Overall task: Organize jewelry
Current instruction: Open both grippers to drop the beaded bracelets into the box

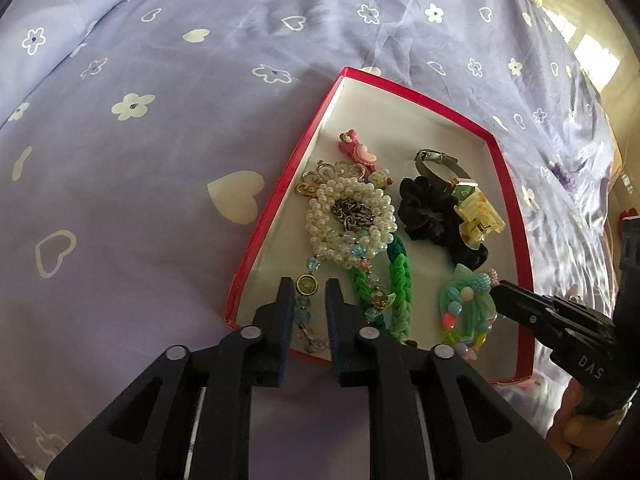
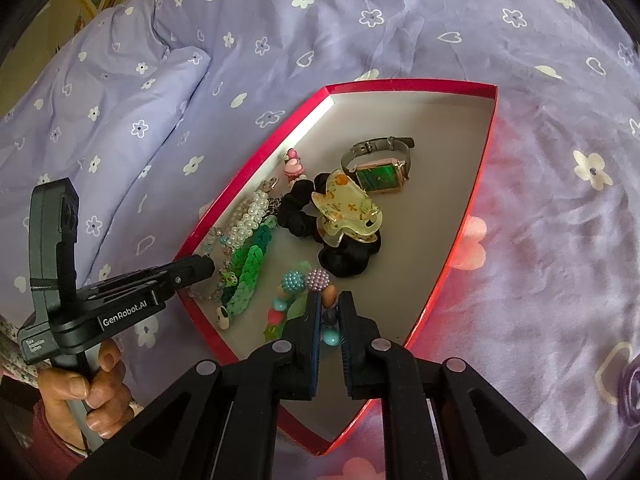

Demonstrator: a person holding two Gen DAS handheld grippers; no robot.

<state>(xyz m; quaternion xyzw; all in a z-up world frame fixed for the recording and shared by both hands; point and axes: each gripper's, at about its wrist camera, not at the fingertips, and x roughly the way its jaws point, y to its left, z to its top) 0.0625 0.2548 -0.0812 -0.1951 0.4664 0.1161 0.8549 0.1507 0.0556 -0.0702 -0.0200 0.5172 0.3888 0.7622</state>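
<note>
Left gripper, black, jaws slightly apart w/ a blue-bead strand lying between, pads not pressing. Right gripper pinches the multicolour bead bracelet w/ green fabric bow. Both work inside a shallow red-rimmed cardboard box on the lilac flowered bedsheet. Also in box: pearl bracelet, green braided band, black scrunchie, yellow claw clip, green-faced wristwatch, pink hair clip.

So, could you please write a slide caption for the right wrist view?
Right gripper closed on a beaded hair tie inside the red box of jewelry.
</note>
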